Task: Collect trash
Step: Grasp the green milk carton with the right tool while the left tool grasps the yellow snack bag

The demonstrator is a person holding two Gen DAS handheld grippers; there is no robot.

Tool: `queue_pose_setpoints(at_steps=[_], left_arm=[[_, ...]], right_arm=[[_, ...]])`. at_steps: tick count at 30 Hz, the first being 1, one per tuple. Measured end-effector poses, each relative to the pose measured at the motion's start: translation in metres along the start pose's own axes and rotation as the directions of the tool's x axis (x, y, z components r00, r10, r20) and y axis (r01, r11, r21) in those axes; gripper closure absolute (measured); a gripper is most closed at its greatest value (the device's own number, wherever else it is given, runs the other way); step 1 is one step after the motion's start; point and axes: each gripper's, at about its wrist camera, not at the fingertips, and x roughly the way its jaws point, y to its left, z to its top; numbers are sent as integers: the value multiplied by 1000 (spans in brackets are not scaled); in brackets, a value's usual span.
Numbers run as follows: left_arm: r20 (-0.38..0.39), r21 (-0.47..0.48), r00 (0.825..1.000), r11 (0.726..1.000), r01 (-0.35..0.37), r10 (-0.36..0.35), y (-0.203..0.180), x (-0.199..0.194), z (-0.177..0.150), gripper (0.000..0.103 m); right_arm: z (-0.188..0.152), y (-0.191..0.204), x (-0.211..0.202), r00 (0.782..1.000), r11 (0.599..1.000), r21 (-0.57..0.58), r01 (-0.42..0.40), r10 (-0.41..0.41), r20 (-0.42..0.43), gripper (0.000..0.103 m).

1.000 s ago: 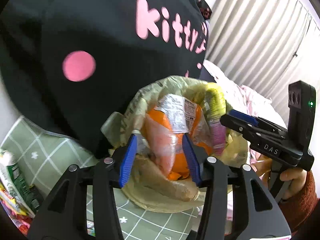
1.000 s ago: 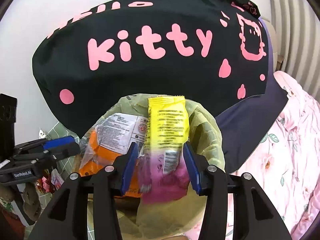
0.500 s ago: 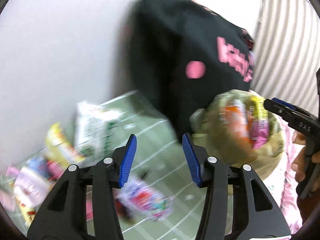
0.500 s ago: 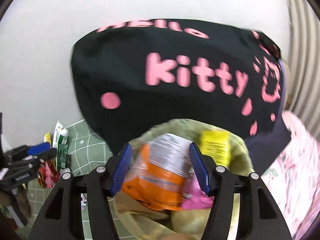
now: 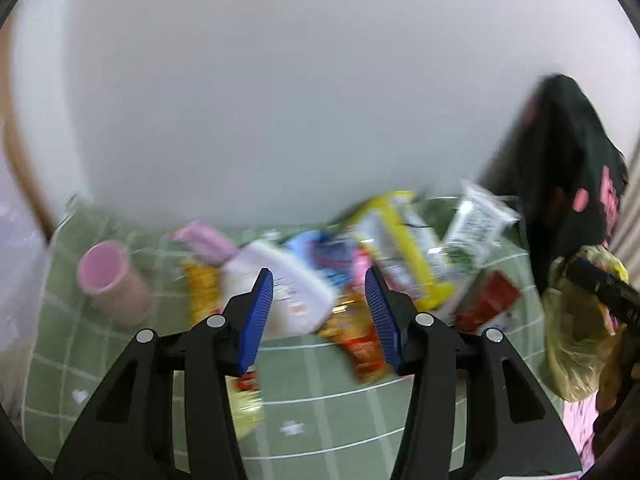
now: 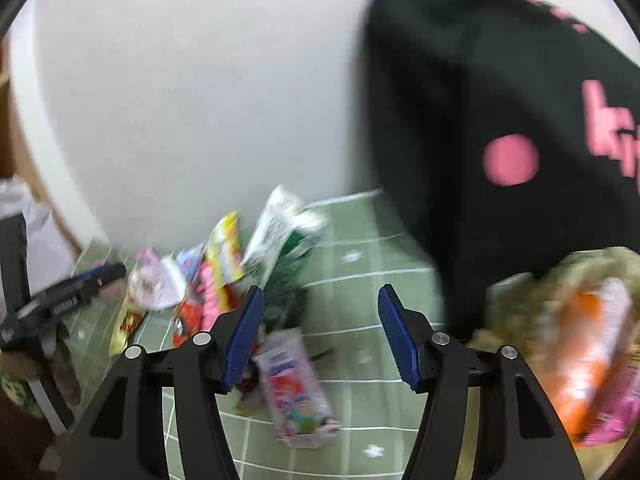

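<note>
Heavy motion blur over both views; no wrapper print legible. Trash bag [image 6: 568, 344] cut off at right edge of right wrist view, orange wrapper [image 6: 592, 356] and a pink one inside it; only a yellowish sliver of the same bag [image 5: 576, 344] at far right of left wrist view, partly behind the other gripper's dark finger. Black cushion [image 6: 500, 120] with pink dots and lettering cropped by frame edge, standing against the white wall [image 5: 300, 80]. Left gripper [image 5: 319, 320] angled down over the green grid-pattern mat [image 5: 320, 420], blue pads parted about halfway, nothing between them, no pad pressing on anything. Right gripper [image 6: 320, 336] likewise tilted downward, jaws spread wide and empty, a pink-and-white pouch [image 6: 296, 388] lying on the mat below the gap, untouched. Loose trash heaped on the mat near the wall: yellow packet [image 5: 404, 248], white-and-green packet [image 5: 476, 228], white packet [image 5: 280, 288], red-orange wrapper [image 5: 360, 340]. Seen only from the left wrist: pink cup [image 5: 108, 280] lying on its side at left of the pile. Seen only from the right wrist: left gripper's body at left edge, a hand beneath it too dark to make out.
</note>
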Motion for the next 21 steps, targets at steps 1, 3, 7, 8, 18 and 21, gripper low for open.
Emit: queue_pose_setpoints(at_steps=[1,3,7,8,18,21], left_arm=[[-3,-10,1000,1000,-11,11,9,-1,-2,57],[-16,-34,999,999,-35,35,25,0,-9,57],[-35,-84,998,995,-57,54,46,0,-15,57],[-31,-89,998,994,-57,55,49,-3,-16,57],[-29,-152,997,985,-78,74,79,-11,-22,57],[-33,-165,997,983,-80,76,84,-12,-25,57]], right_arm=[[-2,6,6,1000,1000,-19,2,-2,-16,47],[-6,14,19,999,999,-37,-5,4,-43,47],[8,10,34,999,999,29,-39,40,-18,47],[13,10,37,999,999,35,-42,42,-12,47],[60,10,97,995,998,39,-55,58,-75,58],[63,16,101,991,994,30,-100,103,-88,74]])
